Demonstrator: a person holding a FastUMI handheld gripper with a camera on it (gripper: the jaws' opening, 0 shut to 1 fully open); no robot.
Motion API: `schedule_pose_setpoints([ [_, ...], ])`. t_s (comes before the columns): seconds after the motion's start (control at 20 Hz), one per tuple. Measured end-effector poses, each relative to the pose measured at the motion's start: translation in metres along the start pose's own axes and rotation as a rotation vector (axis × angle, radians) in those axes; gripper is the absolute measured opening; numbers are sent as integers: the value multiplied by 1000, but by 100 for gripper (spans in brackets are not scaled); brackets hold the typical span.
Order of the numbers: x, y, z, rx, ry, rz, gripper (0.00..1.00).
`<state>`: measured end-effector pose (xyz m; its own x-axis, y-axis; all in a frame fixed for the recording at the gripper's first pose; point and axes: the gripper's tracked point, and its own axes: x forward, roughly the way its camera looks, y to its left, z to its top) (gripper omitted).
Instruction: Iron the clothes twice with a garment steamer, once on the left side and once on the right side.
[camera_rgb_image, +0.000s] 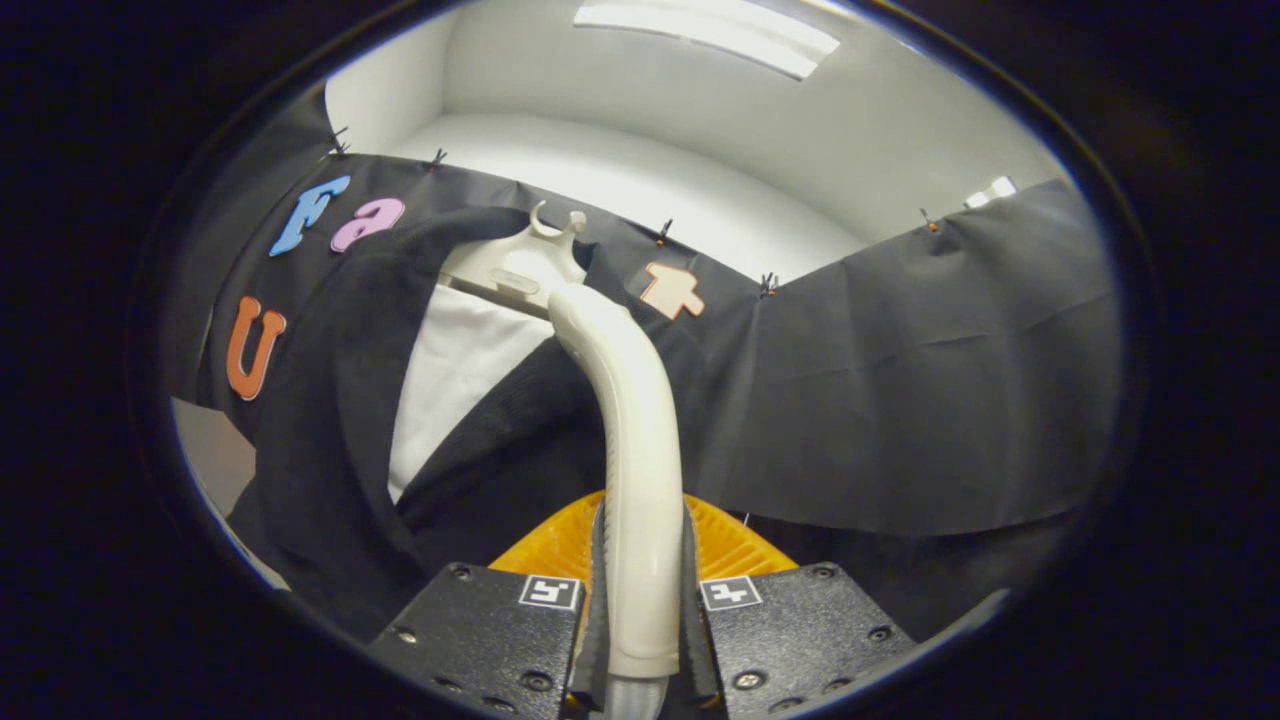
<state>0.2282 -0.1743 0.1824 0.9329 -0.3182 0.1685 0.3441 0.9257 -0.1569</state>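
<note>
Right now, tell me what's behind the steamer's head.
The dark garment hangs behind the steamer, which the gripper clamps by its handle. A white hanger and white lining show beside it. The head's face is hidden.

Gripper (640, 600) fingers clamped both sides on steamer handle (640, 440), pointing up.

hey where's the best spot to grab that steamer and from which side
The long curved handle, side-on, one jaw per flank. The gripper is shut on the steamer low on that handle, which is slim and fits between the jaws, leaving the head free against the dark garment.
</note>
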Motion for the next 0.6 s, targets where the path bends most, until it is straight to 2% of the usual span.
schedule_pose_setpoints([
  [0.6, -40, 14, -50, -85, 124, 7, 31],
])
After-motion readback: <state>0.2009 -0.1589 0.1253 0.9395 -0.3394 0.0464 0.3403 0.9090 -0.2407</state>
